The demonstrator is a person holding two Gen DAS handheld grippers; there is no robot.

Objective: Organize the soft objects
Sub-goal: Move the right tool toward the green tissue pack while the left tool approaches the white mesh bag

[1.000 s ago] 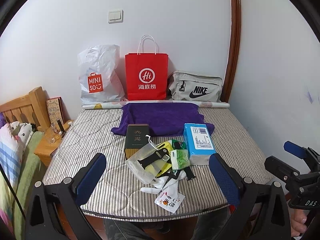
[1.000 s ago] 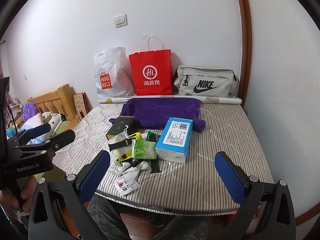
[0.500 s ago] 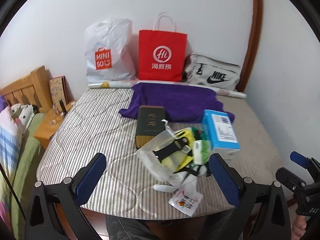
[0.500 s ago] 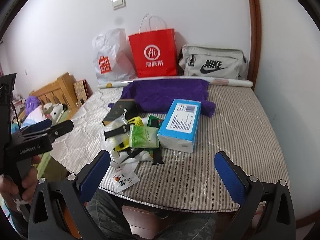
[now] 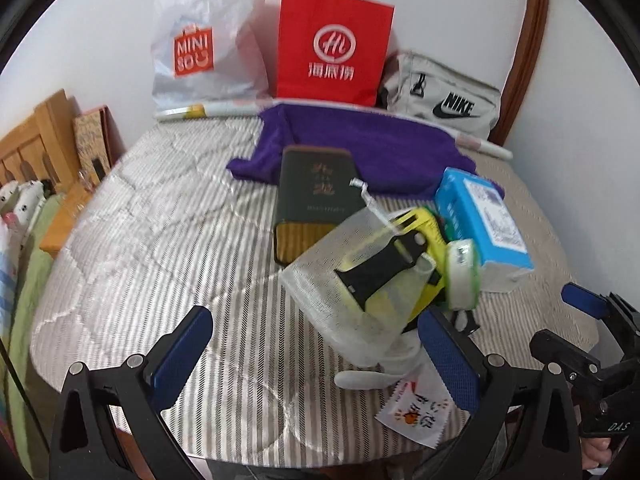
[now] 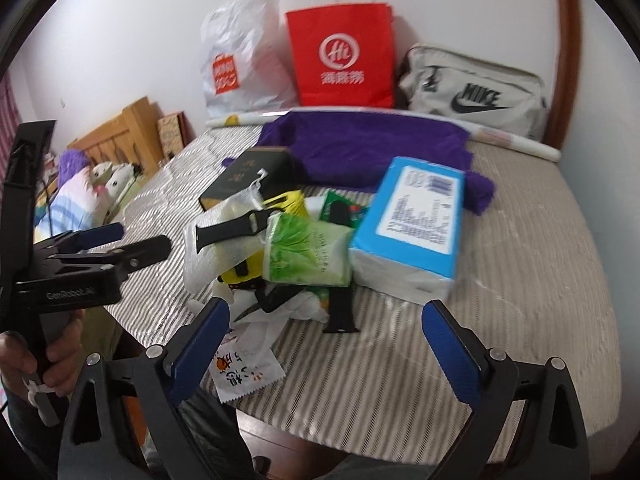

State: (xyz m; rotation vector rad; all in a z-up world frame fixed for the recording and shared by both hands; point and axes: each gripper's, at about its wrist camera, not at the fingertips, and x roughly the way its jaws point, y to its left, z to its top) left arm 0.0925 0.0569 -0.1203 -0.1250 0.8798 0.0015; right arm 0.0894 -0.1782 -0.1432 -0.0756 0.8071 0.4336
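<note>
Left tool [image 5: 318, 354]: released, fingers spread wide, nothing between them. It hovers above the near edge of the striped mattress [image 5: 160, 240]. The clear mesh pouch [image 5: 356, 284] lies just ahead of it, nearer its right finger, with no contact.

Right tool [image 6: 326, 350]: released, fingers spread wide, nothing held. The black strap [image 6: 340, 314] and the printed white sachet [image 6: 244, 372] lie just ahead, near its left finger. The green tissue pack [image 6: 308, 254] lies beyond them, touching the blue tissue box [image 6: 412, 220] on its right.

The pile of small items sits at the near middle of the mattress. The dark book box [image 5: 314, 196] lies behind the pouch, partly on the purple towel [image 5: 360, 144]. 3 bags stand along the wall: white plastic bag [image 5: 204, 52], red paper bag [image 5: 332, 48], grey Nike bag [image 5: 444, 100].
</note>
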